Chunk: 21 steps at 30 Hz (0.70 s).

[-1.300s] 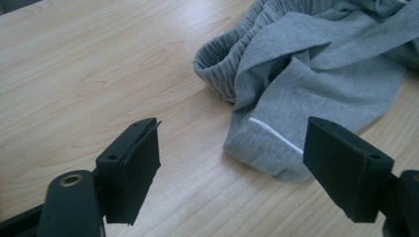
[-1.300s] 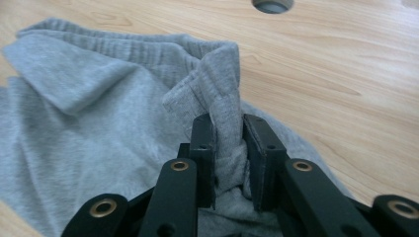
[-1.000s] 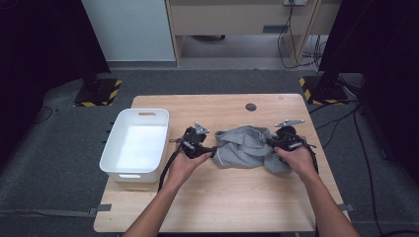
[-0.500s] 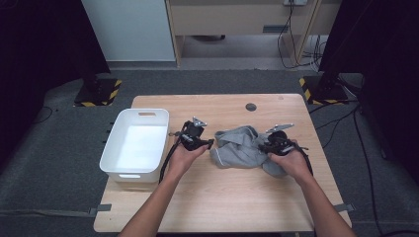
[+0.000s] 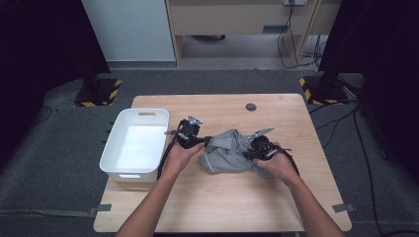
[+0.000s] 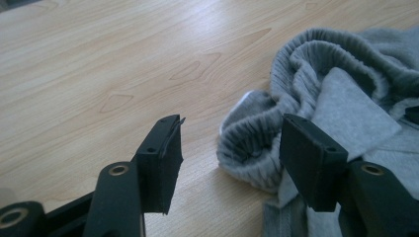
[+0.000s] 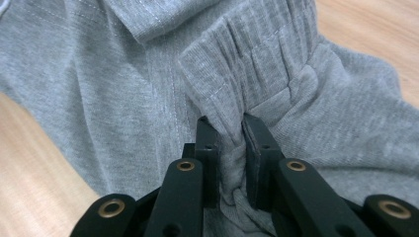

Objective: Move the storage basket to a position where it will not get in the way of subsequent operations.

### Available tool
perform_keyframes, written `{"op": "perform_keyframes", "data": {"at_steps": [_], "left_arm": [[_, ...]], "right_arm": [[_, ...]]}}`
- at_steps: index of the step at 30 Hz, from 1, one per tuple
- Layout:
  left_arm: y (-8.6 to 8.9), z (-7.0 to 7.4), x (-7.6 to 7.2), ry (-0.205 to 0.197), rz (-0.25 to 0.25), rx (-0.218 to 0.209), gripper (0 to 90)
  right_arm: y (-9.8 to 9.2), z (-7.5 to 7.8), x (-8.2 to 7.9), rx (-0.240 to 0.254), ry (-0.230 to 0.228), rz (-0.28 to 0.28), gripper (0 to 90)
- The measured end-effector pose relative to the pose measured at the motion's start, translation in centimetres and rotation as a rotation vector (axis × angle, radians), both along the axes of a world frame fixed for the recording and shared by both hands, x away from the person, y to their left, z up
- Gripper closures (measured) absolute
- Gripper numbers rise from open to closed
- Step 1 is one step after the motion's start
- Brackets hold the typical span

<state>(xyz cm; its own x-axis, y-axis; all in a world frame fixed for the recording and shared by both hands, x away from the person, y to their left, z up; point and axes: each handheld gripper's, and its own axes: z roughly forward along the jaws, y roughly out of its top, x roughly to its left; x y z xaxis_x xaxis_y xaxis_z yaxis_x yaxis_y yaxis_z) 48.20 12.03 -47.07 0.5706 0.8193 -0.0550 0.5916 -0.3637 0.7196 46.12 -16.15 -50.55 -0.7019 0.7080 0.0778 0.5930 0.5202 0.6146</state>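
At centre of the high view: a wooden table [image 5: 306, 207] bearing a crumpled grey garment [image 5: 228, 157], apparently sweat clothing with ribbed hems. Left gripper [image 5: 203, 142] at the garment's left edge; right gripper [image 5: 248, 154] on its right portion, each carried by a hand entering from the bottom of the frame. White plastic bin [image 5: 121, 170] stands at the left of the table, apart from the garment, with nothing visible inside. Small dark round disc [image 5: 251, 106] at upper centre of the tabletop.

In the left gripper view: left gripper [image 6: 230, 148] with jaws about half open, having just been closing. A ribbed cuff [image 6: 247, 143] of the garment lies between them at lower centre, close by the right-hand jaw; the left-hand jaw stands clear over bare wood. Pads are not pressing, so nothing is held. The rest of the garment [image 6: 356, 74] is heaped at the upper right of the frame.

In the right gripper view: right gripper [image 7: 229, 123] with jaws drawn nearly together on a bunched fold of ribbed hem [image 7: 232, 138], cloth puckered tight between the pads. Garment body [image 7: 99, 74] spreads across the frame; table wood shows at the lower left and upper right corners.

Risks, as judged: the left jaws may close on only the cuff's outer edge or miss it, leaving the cloth to slip on lifting. The right-hand pinch holds little fabric; a sideways pull could tug it free. One-sided lifting would let the garment sag and drag.
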Motion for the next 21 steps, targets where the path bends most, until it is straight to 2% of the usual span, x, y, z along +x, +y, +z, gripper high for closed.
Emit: {"op": "perform_keyframes", "data": {"at_steps": [4, 10, 17, 21], "left_arm": [[-0.4, -0.2, 0.0, 0.003, -0.009, 0.007, 41.4], [-0.9, -0.9, -0.1, 0.006, -0.018, 0.060, 39.2], [-0.5, -1.7, 0.1, 0.029, 0.014, 0.038, 35.1], [-0.6, -2.0, 0.2, 0.031, 0.010, 0.037, 34.2]], "right_arm": [[-0.1, 0.1, -0.1, 0.003, 0.006, 0.008, 79.2], [-0.2, 0.1, -0.2, 0.005, 0.014, 0.014, 79.2], [-0.3, 0.1, -0.1, 0.022, 0.020, 0.012, 79.1], [-0.3, 0.1, -0.1, 0.025, 0.012, 0.014, 79.1]]}}
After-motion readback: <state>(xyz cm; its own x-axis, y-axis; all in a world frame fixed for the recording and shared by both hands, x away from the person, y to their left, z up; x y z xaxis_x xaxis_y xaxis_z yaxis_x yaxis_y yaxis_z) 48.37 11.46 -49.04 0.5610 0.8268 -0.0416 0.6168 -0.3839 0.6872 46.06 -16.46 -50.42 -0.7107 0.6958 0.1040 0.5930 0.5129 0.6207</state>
